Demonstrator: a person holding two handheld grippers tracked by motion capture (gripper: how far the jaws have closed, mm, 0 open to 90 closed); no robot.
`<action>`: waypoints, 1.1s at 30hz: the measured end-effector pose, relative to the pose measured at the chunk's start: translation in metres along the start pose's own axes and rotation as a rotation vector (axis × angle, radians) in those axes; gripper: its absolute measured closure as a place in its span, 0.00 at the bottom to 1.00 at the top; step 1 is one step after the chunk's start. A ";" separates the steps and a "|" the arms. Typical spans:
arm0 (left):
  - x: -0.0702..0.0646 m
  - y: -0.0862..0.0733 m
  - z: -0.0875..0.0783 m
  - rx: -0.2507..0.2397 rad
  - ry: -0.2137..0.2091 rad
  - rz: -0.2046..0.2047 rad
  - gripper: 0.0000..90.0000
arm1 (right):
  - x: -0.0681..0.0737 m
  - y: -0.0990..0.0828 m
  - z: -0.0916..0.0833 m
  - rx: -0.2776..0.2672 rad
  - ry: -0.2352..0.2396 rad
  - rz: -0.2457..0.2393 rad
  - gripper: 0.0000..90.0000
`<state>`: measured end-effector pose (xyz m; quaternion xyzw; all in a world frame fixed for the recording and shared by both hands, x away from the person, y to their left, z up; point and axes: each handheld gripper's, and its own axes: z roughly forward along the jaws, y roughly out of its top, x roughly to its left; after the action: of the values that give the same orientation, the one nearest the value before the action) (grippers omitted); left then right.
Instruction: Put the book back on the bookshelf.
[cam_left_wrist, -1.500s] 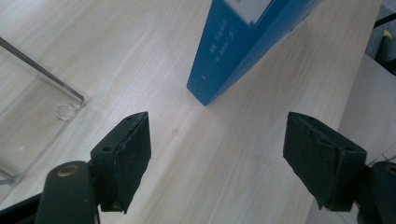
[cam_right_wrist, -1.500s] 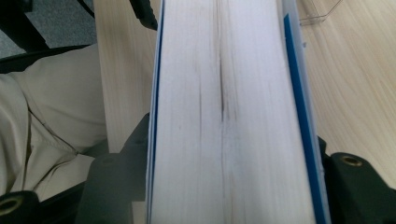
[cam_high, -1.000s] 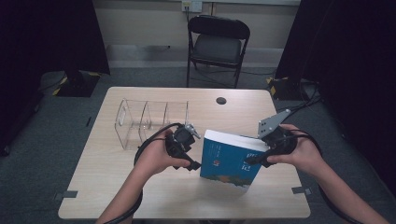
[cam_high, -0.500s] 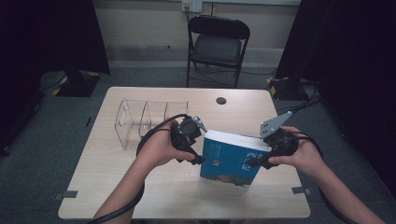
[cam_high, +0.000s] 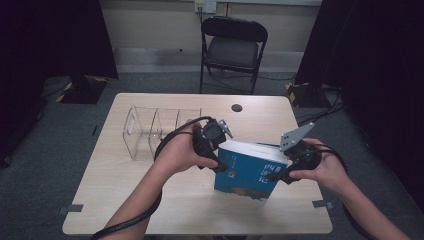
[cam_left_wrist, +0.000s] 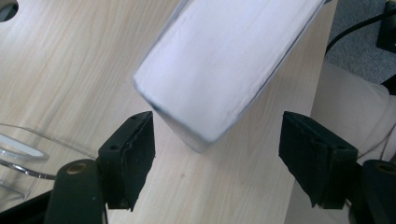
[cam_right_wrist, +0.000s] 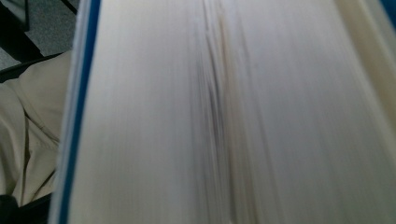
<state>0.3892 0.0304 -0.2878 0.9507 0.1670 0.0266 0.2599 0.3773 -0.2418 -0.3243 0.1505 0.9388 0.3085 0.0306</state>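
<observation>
While the blue book (cam_high: 251, 170) is standing tilted on the worktop (cam_high: 150, 200), the clear divided organiser (cam_high: 152, 132) is sitting to the left of it and a little farther from the person, with its slots unfilled. Just to the book's left, the left hand-held gripper (cam_left_wrist: 217, 156) is hovering with its jaws spread: in the left gripper view the book's near corner is sitting between the two pads, touching neither. The book itself is leaning with its cover toward the person and its page block (cam_right_wrist: 224, 116) facing right. At the book's right edge, the right hand-held gripper (cam_high: 274, 176) is pressing against the pages; its jaws have just been opening, and whether they are pinching the book or merely steadying it I cannot tell, since its own view is taken up by blurred paper. The step in hand seems to be a handover or re-grip of the upright book. The next move probably calls for the left jaws closing squarely on that corner before the book is carried left toward an organiser slot.
</observation>
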 end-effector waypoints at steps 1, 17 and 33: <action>-0.001 0.002 0.000 0.004 -0.002 0.003 0.30 | 0.000 0.000 0.000 0.004 -0.001 0.006 0.38; -0.004 0.029 0.005 0.012 0.011 0.072 0.32 | -0.002 -0.005 0.004 -0.001 0.001 0.008 0.38; -0.005 0.034 0.006 0.044 -0.054 0.066 0.53 | -0.006 -0.012 0.006 -0.006 -0.007 0.025 0.38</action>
<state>0.3955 -0.0012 -0.2758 0.9616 0.1287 0.0058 0.2424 0.3804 -0.2488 -0.3366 0.1629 0.9357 0.3114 0.0304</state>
